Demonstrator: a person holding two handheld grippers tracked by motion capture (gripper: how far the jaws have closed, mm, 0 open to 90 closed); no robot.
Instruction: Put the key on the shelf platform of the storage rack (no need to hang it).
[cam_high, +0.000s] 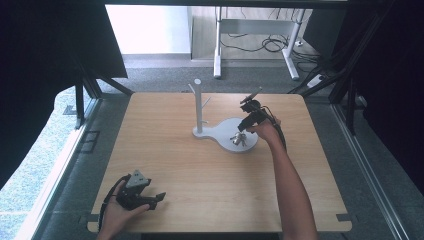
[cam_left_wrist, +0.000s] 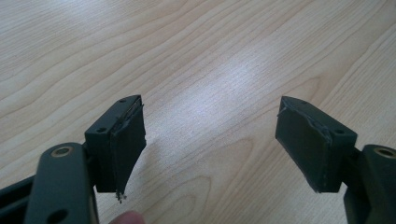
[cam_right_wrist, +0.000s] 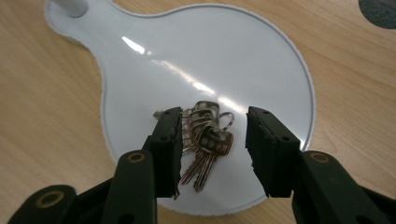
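A bunch of metal keys lies on the round white dish that forms the foot of a white stand with a pegged post. My right gripper hovers just over the dish, open. The keys show between its jaws, and the pads do not touch them. My left gripper rests low over the bare wood near the table's front left corner, open with nothing between its fingers.
The wooden table is square with rounded corners. Grey floor surrounds it. Beyond the far edge stand white desk legs with loose cables. Dark frames and curtains flank both sides.
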